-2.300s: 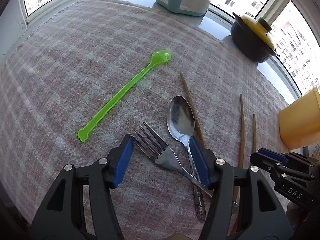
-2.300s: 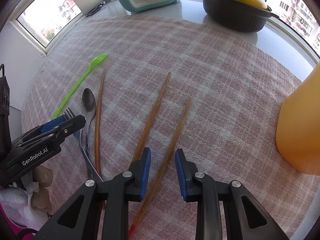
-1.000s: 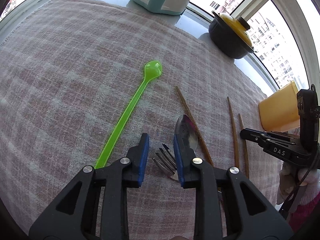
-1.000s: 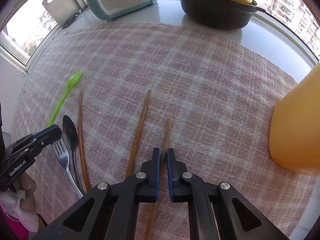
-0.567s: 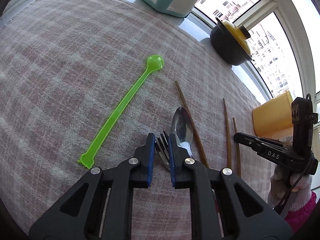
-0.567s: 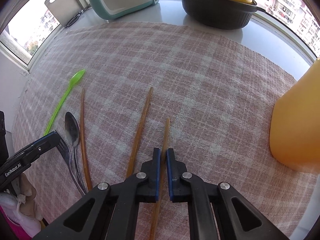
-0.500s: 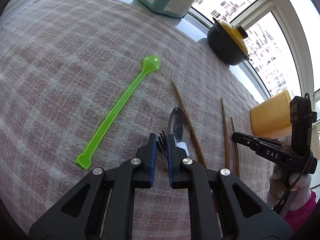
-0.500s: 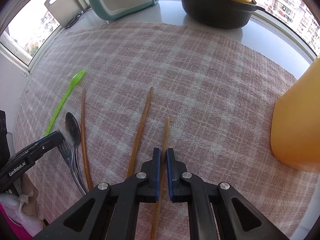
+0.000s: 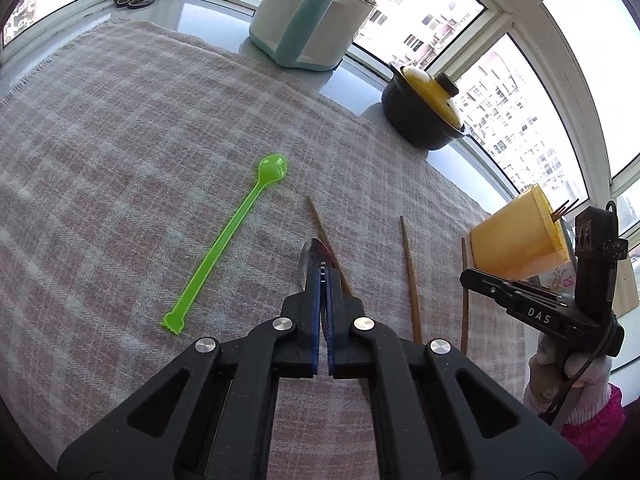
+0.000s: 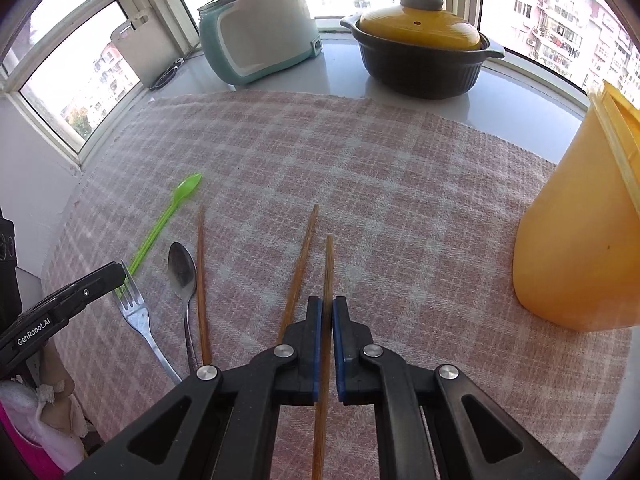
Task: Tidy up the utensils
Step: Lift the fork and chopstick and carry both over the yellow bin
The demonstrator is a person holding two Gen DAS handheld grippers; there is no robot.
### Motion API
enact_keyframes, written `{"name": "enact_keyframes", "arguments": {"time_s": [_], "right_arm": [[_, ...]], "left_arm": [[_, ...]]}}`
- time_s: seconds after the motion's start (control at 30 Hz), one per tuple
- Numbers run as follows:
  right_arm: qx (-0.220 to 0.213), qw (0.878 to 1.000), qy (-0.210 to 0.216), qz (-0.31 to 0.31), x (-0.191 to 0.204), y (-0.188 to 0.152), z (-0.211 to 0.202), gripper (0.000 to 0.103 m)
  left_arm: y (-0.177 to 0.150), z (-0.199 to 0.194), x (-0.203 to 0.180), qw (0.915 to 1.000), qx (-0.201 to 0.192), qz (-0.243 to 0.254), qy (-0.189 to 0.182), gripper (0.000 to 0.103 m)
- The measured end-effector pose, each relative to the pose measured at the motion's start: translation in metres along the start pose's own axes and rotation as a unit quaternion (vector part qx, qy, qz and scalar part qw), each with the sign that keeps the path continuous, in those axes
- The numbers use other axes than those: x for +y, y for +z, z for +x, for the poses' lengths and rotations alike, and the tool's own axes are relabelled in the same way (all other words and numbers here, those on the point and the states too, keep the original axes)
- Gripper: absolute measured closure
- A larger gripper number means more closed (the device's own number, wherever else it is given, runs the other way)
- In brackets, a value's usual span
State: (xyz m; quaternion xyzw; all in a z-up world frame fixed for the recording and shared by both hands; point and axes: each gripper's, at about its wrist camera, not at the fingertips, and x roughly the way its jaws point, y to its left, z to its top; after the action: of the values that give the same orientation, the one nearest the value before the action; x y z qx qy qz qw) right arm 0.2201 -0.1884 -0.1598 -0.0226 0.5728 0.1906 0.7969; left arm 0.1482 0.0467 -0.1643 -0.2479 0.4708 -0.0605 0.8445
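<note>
- Left wrist view: the left tongs [image 9: 323,280] are clenched on the head of a metal fork [image 9: 322,271], whose tines just show between the blue pads. A metal spoon [image 9: 309,260] lies right behind, with a green plastic spoon [image 9: 224,245] off to the left on the checked cloth [image 9: 120,128] over the worktop.
- Risk here: the grip is at the tine end, so the long handle could swing, slip out, or drag the spoon beside it.
- A second ago these tongs were still partly apart around the fork; they have since clamped shut.
- Right wrist view: the right tongs [image 10: 327,308] are clenched on one wooden chopstick [image 10: 329,264], beside a second chopstick [image 10: 302,264]. The yellow holder [image 10: 580,240] stands to the right.
- Risk here: the thin stick may pivot in the pads and miss the holder's mouth.
- Compared with a second ago, this chopstick's tip sits closer to its neighbour's.
</note>
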Motion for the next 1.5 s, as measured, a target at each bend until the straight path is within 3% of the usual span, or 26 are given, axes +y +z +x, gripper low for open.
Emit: {"name": "enact_keyframes", "arguments": {"time_s": [0.4,0.73,1.13,1.5], "right_arm": [[-0.095,0.995,-0.009,0.014,-0.013,-0.007,-0.067,0.101],[-0.181,0.983,-0.011,0.039,-0.027,-0.009,-0.135,0.101],[-0.265,0.96,-0.053,0.08,-0.07,-0.006,-0.212,0.101],[-0.313,0.938,-0.095,0.112,-0.105,0.007,-0.248,0.101]], "left_arm": [[0.02,-0.055,-0.051,0.9949,-0.067,0.073,-0.021,0.103],[0.051,-0.084,-0.105,0.9853,-0.111,0.109,-0.069,0.103],[0.082,-0.067,-0.184,0.9718,-0.129,0.145,-0.135,0.103],[0.115,-0.038,-0.245,0.9621,-0.149,0.176,-0.146,0.103]]}}
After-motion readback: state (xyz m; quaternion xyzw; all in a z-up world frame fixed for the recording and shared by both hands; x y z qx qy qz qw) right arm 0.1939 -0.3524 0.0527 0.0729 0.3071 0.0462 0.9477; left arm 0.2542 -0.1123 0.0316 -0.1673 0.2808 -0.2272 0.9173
